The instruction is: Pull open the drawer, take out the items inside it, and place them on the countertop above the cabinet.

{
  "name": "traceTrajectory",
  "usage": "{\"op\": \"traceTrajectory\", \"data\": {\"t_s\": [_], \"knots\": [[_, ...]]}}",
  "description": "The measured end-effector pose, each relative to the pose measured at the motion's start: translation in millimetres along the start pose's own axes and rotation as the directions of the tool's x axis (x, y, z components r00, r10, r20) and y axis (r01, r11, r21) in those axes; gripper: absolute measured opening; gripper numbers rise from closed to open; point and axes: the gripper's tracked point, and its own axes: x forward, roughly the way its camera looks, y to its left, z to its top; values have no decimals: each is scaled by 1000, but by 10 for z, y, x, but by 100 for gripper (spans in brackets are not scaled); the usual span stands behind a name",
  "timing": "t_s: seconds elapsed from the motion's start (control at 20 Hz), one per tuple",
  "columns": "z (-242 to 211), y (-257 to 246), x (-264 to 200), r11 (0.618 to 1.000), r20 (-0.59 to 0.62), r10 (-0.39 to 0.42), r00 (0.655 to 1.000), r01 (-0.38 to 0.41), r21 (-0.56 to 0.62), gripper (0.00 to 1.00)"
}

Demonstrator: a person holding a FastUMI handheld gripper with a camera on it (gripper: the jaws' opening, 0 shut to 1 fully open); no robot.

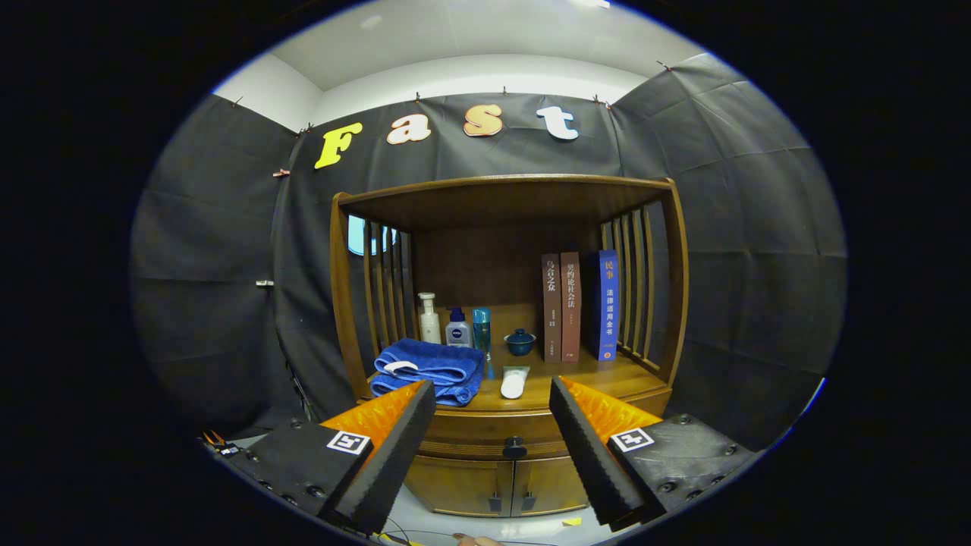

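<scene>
A wooden cabinet's drawer (pixel 507 434) sits fully closed, seen straight ahead beyond the claw (pixel 491 455), framed by the gap of its two spread fingers. A small dark round knob (pixel 514 447) marks the drawer front's centre, just ahead of the claw. The wooden counter (pixel 584 379) lies directly above the drawer, farther beyond the fingers.
</scene>
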Motion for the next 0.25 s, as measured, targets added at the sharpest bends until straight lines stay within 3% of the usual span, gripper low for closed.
{"op": "traceTrajectory", "data": {"t_s": [0.25], "knots": [[126, -7, -231, 1000, 12, 1, 1000, -1, -8, 99]]}}
